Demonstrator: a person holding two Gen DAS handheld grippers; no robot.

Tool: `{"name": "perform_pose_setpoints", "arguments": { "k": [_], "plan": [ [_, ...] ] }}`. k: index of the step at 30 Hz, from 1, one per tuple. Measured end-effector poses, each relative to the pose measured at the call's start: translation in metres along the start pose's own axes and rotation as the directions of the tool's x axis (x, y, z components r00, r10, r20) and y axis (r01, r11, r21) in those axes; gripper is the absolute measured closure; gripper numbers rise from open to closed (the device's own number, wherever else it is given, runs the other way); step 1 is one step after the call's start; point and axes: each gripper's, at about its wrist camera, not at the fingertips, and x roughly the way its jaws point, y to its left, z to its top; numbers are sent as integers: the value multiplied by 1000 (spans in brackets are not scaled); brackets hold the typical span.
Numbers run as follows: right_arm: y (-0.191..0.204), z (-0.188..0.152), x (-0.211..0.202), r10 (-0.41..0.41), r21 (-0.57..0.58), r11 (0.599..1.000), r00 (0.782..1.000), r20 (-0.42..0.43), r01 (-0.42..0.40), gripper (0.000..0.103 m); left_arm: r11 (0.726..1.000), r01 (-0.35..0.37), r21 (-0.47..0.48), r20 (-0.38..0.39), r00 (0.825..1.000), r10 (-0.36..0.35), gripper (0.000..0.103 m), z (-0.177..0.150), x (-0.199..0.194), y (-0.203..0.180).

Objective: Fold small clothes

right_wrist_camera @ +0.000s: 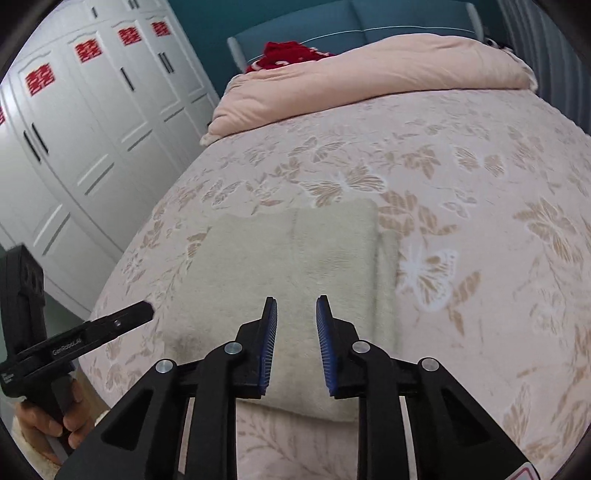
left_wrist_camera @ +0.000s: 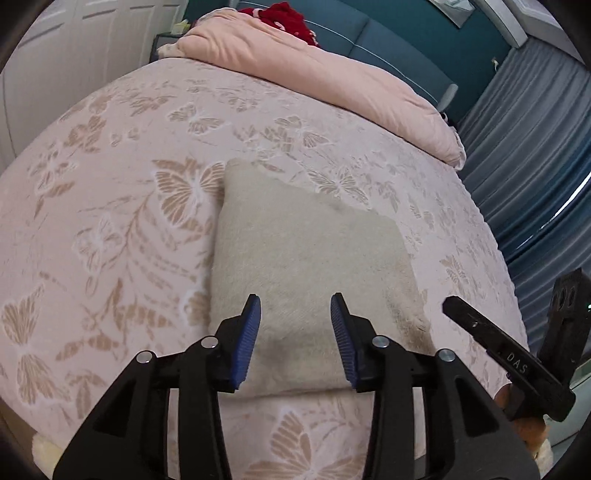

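Left gripper (left_wrist_camera: 295,306) sits above the near part of a beige folded cloth (left_wrist_camera: 306,258), jaws apart, nothing between the blue pads (left_wrist_camera: 249,339), no contact with the fabric visible. Cloth lies flat on the pink butterfly-print bedspread (left_wrist_camera: 110,221), roughly rectangular, near edge just beyond the gripper body. Right gripper (left_wrist_camera: 448,304) enters from the right edge, tip over the bedspread just beside the cloth's right edge. Pink duvet (left_wrist_camera: 314,74) bunched at the far end, red item (left_wrist_camera: 288,18) behind it. Grey-blue curtains (left_wrist_camera: 524,147) on right.
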Motion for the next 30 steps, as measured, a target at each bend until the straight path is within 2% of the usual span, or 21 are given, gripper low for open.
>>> {"name": "perform_pose_setpoints", "arguments": {
  "k": [1,2,3,5,8,9,10,12,13,17,19,21,24,27,30],
  "plan": [
    [3,-5,25,-16,-18,1000,997,-75,15,82,999,-21,26,-25,999,22,65,1,16,-7],
    [3,-14,54,-33,-30,999,984,-176,29,83,998,-53,45,-61,997,56,65,-2,34,-10],
    [2,-24,69,-61,-44,998,975,-215,52,84,995,-83,55,-90,992,88,65,-6,50,-9],
    [12,-21,57,-86,-89,993,982,-169,72,85,989,-121,80,-86,988,127,65,-16,59,-8],
    [8,-6,24,-83,-55,995,994,-68,79,85,984,-131,125,-66,988,140,65,-18,52,-10],
    [1,-5,23,-103,-31,994,992,-67,102,85,985,-122,119,-72,989,131,65,-18,53,-7],
    [-11,-7,33,-133,-11,991,986,-99,133,85,987,-116,111,-73,989,125,64,-18,54,-5],
    [-27,-16,57,-153,-3,988,973,-173,155,99,987,-117,107,-75,989,126,64,-18,56,-5],
    [-30,-16,51,-135,19,990,979,-153,139,102,986,-120,117,-79,988,129,64,-18,56,-8],
    [-19,-16,10,-139,39,989,989,-50,141,99,976,-161,148,-59,983,171,64,-18,43,-21],
    [-27,-27,17,-178,44,982,981,-79,181,99,980,-153,127,-64,985,162,64,-19,37,-22],
    [-36,-39,34,-156,60,984,977,-143,166,103,983,-146,111,-73,985,155,64,-22,32,-24],
    [-28,-39,9,-130,97,985,987,-94,139,103,979,-153,136,-66,984,163,64,-27,23,-32],
    [-18,-41,-22,-124,106,986,992,-36,127,92,973,-168,161,-43,983,177,63,-34,9,-40],
    [-15,-55,-41,-159,105,981,987,-26,161,91,969,-182,170,-13,982,187,49,-42,-5,-47]
  ]
}}
